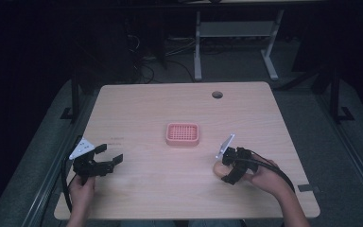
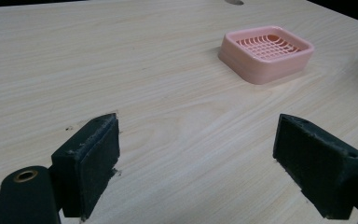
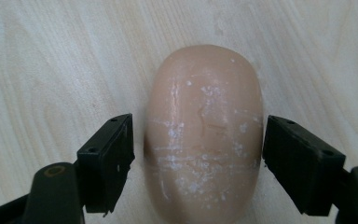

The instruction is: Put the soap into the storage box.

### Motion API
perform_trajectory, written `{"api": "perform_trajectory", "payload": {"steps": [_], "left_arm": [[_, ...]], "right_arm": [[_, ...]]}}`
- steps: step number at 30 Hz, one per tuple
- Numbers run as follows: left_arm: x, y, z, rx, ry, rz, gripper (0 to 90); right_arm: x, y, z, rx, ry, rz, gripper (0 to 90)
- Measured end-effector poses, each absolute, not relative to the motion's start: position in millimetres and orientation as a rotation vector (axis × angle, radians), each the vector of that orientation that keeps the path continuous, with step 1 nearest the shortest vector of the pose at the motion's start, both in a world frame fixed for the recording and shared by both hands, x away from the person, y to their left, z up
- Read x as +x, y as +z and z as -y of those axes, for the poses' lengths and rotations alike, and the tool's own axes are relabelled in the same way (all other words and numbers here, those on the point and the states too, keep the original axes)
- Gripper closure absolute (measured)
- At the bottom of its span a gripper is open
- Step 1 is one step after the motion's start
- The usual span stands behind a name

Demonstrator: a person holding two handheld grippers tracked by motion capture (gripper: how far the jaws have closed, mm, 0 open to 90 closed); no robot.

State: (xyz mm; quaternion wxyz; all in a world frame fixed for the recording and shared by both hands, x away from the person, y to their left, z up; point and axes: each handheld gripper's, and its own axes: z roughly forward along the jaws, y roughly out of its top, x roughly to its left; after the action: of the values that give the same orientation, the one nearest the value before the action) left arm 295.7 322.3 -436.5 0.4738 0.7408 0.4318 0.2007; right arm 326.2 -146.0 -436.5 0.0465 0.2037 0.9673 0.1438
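Observation:
A pink slotted soap dish [image 1: 183,134] [image 2: 266,52] sits in the middle of the wooden table [image 1: 170,198]. A pale beige bar of soap [image 3: 203,135] [image 1: 217,168], scuffed with white marks, lies flat on the table at the front right. My right gripper [image 1: 223,170] [image 3: 198,158] points down over it, open, one jaw on each side of the bar with a thin gap at the left jaw. My left gripper [image 1: 111,153] [image 2: 196,154] is at the front left, open wide with bare wood between its jaws, facing the dish.
A round cable hole [image 1: 217,94] is near the table's far edge. Beyond it, white legs of another desk [image 1: 197,47] and cables stand on a dark floor. The person's hands come in from the near edge.

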Motion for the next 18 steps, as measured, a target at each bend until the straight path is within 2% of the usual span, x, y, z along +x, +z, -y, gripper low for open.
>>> {"api": "perform_trajectory", "payload": {"steps": [12,18], "left_arm": [[295.9,-436.3,-322.9,1.821,0.491,-1.054,14.3],[295.9,-436.2,-322.9,1.817,0.491,-1.055,14.3]], "right_arm": [[330.1,-442.0,141.8,0.627,0.392,-2.974,25.0],[331.7,-443.8,141.3,0.635,0.384,-2.985,28.4]]}}
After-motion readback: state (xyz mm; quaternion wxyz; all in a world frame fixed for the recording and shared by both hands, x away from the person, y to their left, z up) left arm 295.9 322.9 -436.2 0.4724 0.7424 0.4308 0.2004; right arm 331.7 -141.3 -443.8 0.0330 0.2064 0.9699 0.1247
